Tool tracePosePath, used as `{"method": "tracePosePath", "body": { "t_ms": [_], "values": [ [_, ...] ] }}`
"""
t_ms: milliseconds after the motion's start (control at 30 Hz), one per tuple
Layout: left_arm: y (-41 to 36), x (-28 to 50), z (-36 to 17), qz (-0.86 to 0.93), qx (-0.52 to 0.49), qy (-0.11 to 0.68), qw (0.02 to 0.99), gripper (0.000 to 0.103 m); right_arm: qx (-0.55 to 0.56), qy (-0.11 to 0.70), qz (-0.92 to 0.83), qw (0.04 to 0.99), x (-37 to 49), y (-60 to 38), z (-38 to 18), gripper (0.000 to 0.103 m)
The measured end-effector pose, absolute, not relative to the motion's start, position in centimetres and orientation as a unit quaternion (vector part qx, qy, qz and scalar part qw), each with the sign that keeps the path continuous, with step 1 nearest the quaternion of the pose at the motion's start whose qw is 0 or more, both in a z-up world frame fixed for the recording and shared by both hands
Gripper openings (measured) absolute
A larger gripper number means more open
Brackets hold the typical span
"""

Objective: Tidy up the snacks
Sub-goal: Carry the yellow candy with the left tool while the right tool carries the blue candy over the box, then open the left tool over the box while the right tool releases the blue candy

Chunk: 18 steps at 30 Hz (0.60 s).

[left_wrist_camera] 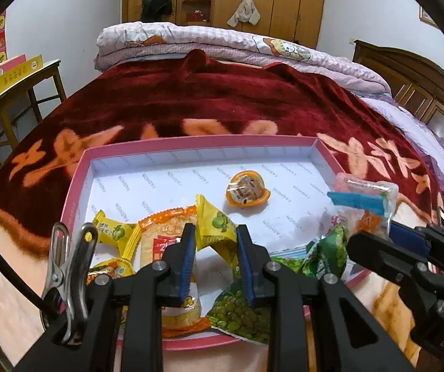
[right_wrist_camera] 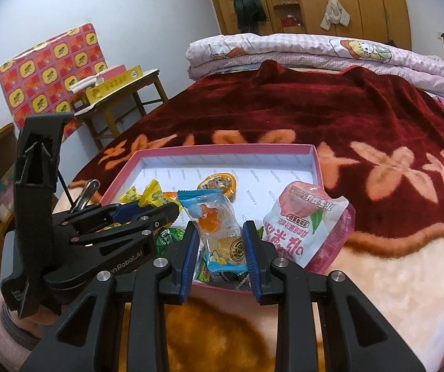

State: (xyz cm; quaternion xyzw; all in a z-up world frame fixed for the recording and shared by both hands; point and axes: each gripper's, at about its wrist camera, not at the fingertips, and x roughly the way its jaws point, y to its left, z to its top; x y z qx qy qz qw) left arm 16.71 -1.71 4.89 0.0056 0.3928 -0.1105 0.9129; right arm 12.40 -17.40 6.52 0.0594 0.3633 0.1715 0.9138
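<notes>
Here, clear candy packet [right_wrist_camera: 218, 232] sits between right tongs [right_wrist_camera: 221, 249].

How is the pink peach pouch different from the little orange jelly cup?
The pink peach pouch is a big soft bag; the orange jelly cup is small, round and stiff. The pouch leans on the pink box's rim, partly outside; the cup sits flat inside. Both are sealed snacks.

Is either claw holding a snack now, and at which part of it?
The right claw holds a clear gummy packet with blue ends, pinched at its lower half. The left claw holds nothing; its pads are shut over the pink tray.
</notes>
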Motion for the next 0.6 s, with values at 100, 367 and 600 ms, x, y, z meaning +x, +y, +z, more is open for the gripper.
{"method": "tracePosePath", "body": {
  "t_ms": [100,367,600],
  "values": [
    [-1.6,16.8,4.9,-0.110,0.004,0.391,0.914,0.027,0.057,0.367,0.171,0.913,12.7,-17.2,6.2,0.030],
    [-1.6,16.9,5.0,-0.111,0.006,0.394,0.912,0.031,0.057,0.374,0.166,0.911,13.4,-17.1,5.8,0.030],
    [-1.5,16.9,5.0,-0.110,0.005,0.394,0.912,0.032,0.057,0.375,0.165,0.910,13.5,-17.2,5.8,0.030]
  ]
}}
